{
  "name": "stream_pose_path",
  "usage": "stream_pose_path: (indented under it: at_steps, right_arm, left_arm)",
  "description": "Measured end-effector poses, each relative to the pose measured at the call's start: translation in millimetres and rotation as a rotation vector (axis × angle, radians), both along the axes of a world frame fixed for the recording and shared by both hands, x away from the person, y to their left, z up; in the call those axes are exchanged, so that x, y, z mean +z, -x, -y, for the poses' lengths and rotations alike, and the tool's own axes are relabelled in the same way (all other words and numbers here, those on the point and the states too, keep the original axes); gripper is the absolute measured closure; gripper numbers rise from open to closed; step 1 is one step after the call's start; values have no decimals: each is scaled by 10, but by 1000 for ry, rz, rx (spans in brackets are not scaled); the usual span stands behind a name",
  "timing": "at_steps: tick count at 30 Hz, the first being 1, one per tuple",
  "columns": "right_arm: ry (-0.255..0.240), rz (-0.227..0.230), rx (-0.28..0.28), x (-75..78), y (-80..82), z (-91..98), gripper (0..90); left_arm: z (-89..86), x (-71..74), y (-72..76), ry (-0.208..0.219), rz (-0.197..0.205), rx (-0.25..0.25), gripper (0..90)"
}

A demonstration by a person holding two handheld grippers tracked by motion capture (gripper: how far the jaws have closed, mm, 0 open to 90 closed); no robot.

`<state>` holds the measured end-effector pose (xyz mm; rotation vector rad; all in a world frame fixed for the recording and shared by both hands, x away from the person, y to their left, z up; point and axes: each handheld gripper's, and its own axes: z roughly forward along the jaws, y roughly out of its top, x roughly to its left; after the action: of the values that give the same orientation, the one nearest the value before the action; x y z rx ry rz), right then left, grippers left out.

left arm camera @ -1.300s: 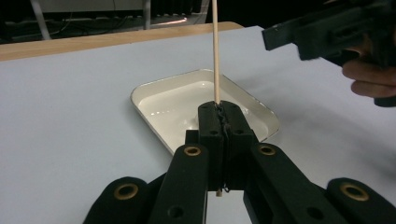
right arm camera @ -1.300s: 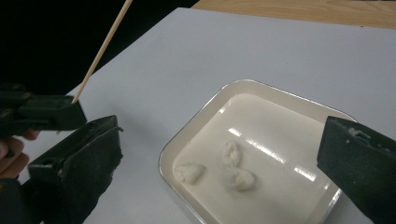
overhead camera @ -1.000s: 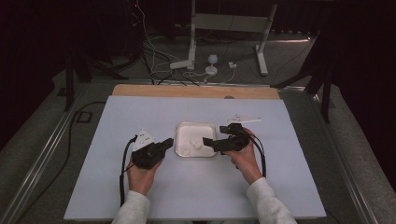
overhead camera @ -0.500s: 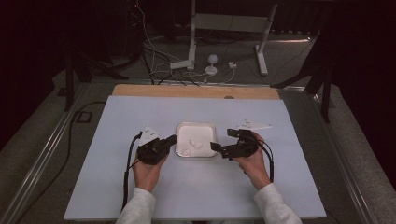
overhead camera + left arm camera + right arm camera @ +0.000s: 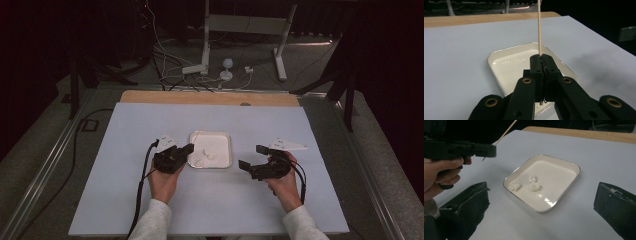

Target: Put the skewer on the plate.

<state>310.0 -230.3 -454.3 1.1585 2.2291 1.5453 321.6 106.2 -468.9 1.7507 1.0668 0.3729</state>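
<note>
A thin wooden skewer (image 5: 539, 25) stands upright at nine o'clock of the shallow white tray (image 5: 223, 164), which holds three small white lumps (image 5: 530, 183).

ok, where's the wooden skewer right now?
Clamped upright in the left gripper: the wooden skewer rises from its shut jaws at the white tray's left edge in the high view.

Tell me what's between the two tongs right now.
The white tray with three white lumps sits between the left tongs and right tongs, seen from the high view.
</note>
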Motion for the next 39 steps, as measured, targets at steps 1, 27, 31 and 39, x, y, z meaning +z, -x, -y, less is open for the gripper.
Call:
stream_pose_path:
  at_steps: [1, 27, 31, 39]
  right_arm:
    - [0, 5, -2, -5, 16, 20, 0]
    - [-2, 60, -80, -39, 284, 515, 0]
    - [-2, 56, -90, -48, 293, 549, 0]
    - [0, 55, -97, -51, 309, 585, 0]
  left_arm:
    - [7, -7, -7, -1, -3, 0, 896]
    - [177, -205, -170, -41, -70, 29, 892]
    - [190, -256, -200, -62, -94, 37, 892]
    - [211, -352, -237, -78, -140, 55, 889]
